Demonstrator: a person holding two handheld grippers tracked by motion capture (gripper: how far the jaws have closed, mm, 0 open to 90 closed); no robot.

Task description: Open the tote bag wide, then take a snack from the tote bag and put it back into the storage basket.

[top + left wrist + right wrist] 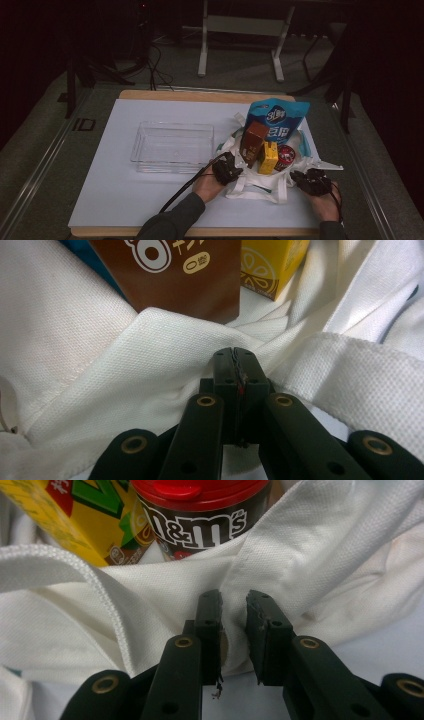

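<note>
A white cloth bag [260,189] lies slumped on the table at the right. In it stand a blue pouch [277,117], a brown carton [253,140], a yellow carton [269,157] and a red-lidded M&M's tub [286,157]. My left gripper [234,171] is at the bag's near left rim. In the left gripper view its jaws [235,352] meet, pinching the bag's fabric [150,355] below the brown carton [175,275]. My right gripper [306,180] is at the near right rim. Its jaws [234,602] hold a fold of the fabric [310,545] in front of the tub [200,520].
A clear plastic tray [172,124] sits on the white mat [125,190] left of the bag. Cables trail from both grippers toward the near table edge. Beyond the table are dark floor and a metal stand [240,25].
</note>
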